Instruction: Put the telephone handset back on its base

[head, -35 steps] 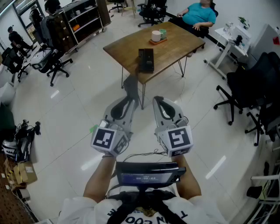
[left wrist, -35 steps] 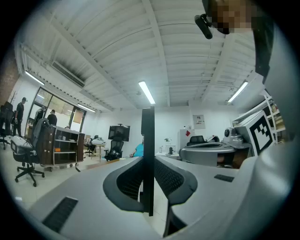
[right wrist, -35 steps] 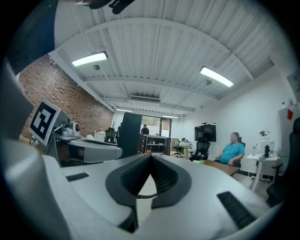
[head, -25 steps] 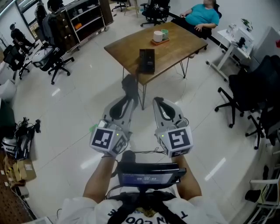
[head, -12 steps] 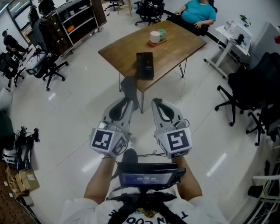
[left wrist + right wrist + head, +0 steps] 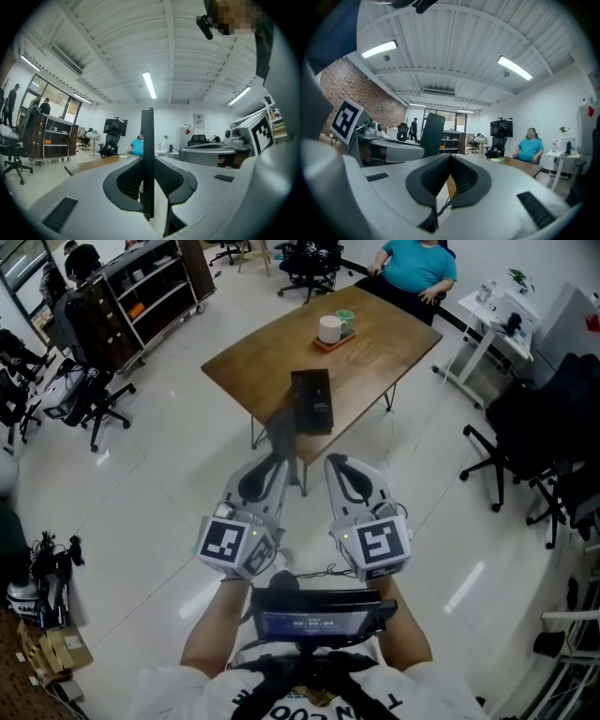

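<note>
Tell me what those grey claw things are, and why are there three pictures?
They are two grabbers that a person holds, one in each hand. One picture comes from a camera on the person's head, looking down. The other two come from little cameras riding on each grabber, looking along its jaws. The left gripper is shut on a flat dark slab; I can't tell what it is. The right gripper is shut, with nothing in it. Ahead stands a wooden table with a black telephone, a white cup and a green cup on it.
</note>
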